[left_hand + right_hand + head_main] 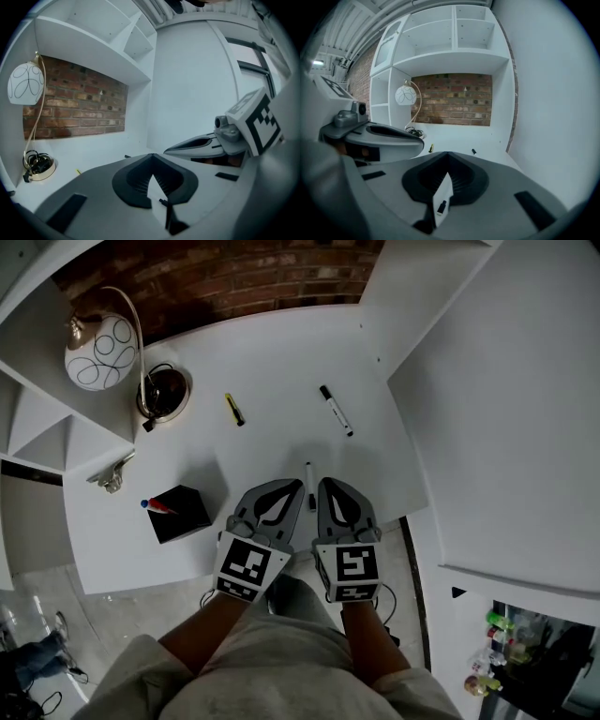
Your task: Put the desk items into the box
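On desk (281,343), front edge: loose items, one box, two empty grippers.
Left to right: clip (112,474) at the left edge; black box (180,514), a blue-tipped pen (157,506) at its top; highlighter (234,409); left gripper (296,486), jaws together, nothing held; white pen (309,482) just between both gripper tips; right gripper (324,486), jaws together, nothing held; marker (336,410) farther back. Suggested handling: part one gripper's jaws first, close across the white pen's middle, carry it level to the box.
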`<state>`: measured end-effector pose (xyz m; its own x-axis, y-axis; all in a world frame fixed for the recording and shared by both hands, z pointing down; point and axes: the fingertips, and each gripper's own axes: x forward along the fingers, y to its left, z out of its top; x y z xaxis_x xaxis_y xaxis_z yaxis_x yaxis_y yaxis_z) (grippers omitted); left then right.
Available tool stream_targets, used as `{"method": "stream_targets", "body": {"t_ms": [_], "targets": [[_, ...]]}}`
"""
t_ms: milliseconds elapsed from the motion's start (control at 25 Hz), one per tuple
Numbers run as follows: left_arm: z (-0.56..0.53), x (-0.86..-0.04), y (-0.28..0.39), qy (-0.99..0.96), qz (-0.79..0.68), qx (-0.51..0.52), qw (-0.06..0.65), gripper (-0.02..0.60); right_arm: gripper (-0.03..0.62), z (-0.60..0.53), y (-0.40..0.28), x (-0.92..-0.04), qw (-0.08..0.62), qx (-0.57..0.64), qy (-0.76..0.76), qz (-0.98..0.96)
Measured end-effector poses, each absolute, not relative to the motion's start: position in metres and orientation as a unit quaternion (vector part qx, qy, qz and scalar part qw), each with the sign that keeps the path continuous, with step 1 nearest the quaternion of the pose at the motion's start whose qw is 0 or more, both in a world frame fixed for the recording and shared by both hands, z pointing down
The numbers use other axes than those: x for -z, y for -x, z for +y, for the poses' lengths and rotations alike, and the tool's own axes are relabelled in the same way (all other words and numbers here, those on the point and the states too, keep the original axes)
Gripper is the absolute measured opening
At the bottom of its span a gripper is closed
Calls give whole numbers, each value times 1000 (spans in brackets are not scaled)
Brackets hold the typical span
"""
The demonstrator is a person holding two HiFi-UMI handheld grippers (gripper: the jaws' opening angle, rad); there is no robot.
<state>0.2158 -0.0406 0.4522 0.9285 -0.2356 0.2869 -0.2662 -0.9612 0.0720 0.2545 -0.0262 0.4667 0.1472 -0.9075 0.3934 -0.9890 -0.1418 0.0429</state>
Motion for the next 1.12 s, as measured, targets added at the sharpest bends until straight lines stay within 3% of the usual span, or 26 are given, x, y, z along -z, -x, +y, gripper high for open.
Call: {"method": "stream_targets", "body": {"t_ms": [1120], "targets": [[-57, -546, -226, -971, -108, -189, 102, 8, 18, -45, -262, -587, 231, -250, -707, -620]]}}
